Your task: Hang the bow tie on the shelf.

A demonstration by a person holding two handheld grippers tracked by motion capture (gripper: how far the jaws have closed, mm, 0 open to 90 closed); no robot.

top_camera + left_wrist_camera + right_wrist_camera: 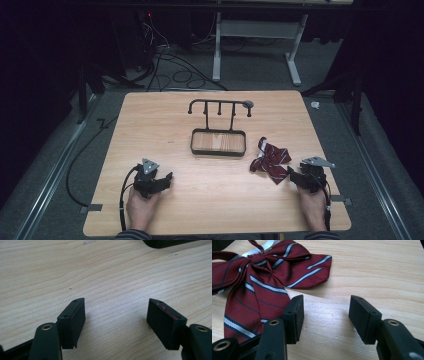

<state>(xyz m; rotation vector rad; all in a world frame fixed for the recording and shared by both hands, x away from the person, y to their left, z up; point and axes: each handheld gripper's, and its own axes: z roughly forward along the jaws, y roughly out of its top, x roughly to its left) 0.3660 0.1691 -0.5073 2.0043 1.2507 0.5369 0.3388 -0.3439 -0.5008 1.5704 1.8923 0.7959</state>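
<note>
A dark red bow tie with white and navy stripes (269,160) (262,277) lies on the wooden table (215,195), right of centre. My right gripper (294,176) (325,315) rests on the table just to its right, open, with only bare wood between the jaws; its left jaw lies beside one tail of the bow. At the front left my left gripper (167,181) (116,320) rests on the table, open with nothing between its jaws. A black metal hanger stand (219,130) with hooks and a tray base stands mid-table.
The stand's tray edge (167,243) shows at the top of the left gripper view. Cables (165,65) and a white table frame (255,40) lie on the grey floor beyond the table. A cable (122,200) trails from the left gripper.
</note>
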